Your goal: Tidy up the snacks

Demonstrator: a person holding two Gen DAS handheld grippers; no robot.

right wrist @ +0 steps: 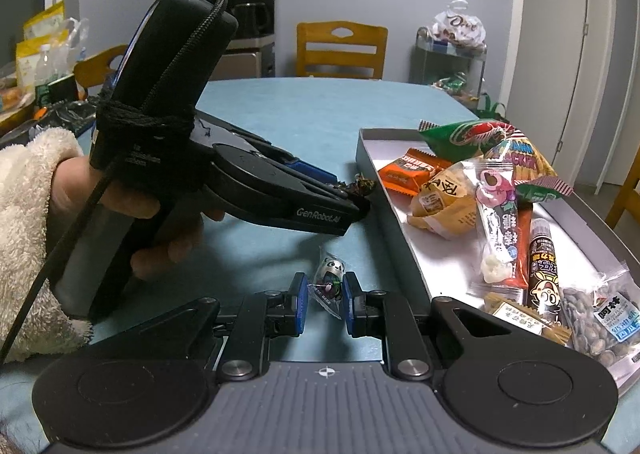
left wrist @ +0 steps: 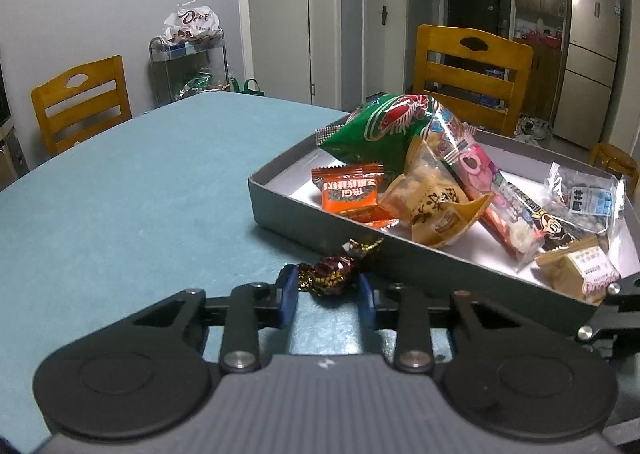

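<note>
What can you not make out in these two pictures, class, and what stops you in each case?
- Left wrist view: whether the left tongs actually pinch the dark foil candy; the contact is unclear.
- Right wrist view: the panda sweet label, too small.
- Right wrist view: the nut packet is cut off by the frame edge.
- Left wrist view: the tray floor beneath the piled snacks.

One grey tray on the table. Inside it: one green shrimp-chip bag, one orange wrapped bar, one yellow pastry pack, one pink candy stick pack, one dark cartoon-figure stick, one clear bag of seeds, one small tan box. Outside the tray: one brown foil-wrapped candy, one panda candy. Two grippers: one left gripper, one right gripper.
</note>
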